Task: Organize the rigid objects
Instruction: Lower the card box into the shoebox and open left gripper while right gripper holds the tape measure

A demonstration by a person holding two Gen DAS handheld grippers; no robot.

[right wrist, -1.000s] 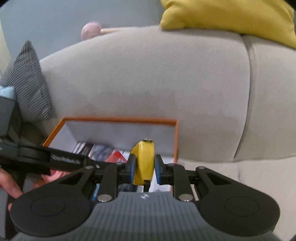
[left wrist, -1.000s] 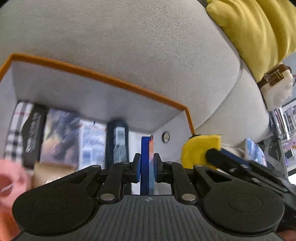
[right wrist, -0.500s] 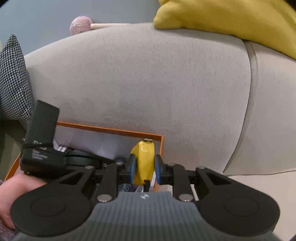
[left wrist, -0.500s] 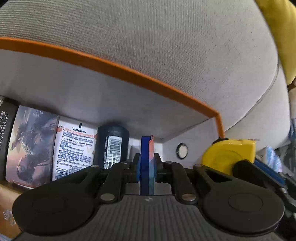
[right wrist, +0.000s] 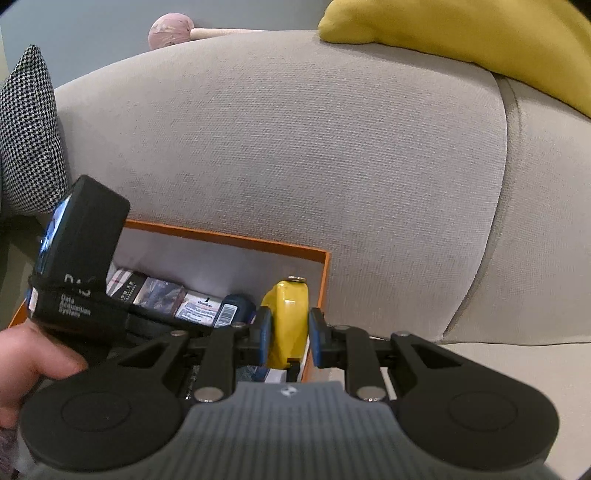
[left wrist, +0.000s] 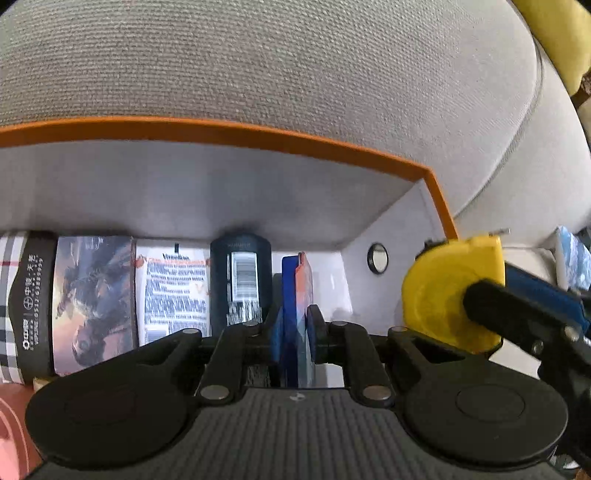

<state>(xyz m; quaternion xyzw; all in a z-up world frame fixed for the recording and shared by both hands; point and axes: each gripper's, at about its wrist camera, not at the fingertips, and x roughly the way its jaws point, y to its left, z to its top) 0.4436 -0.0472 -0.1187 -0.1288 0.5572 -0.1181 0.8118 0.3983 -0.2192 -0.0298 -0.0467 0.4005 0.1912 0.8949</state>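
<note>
- Left hand-held gripper [left wrist: 295,334] is closed on a thin flat blue card-like box [left wrist: 294,295], held upright on edge inside the orange-rimmed grey storage box [left wrist: 229,129], just right of a dark bottle with a barcode label [left wrist: 242,280]
- Right hand-held gripper [right wrist: 286,334] is clamped on a yellow plastic tape measure [right wrist: 286,317], held at the storage box's right wall
- Flat printed packets [left wrist: 170,288] stand in a row along the back wall
- Grey fabric sofa [right wrist: 295,166] rises behind, with a yellow cushion [right wrist: 461,33] on top
</note>
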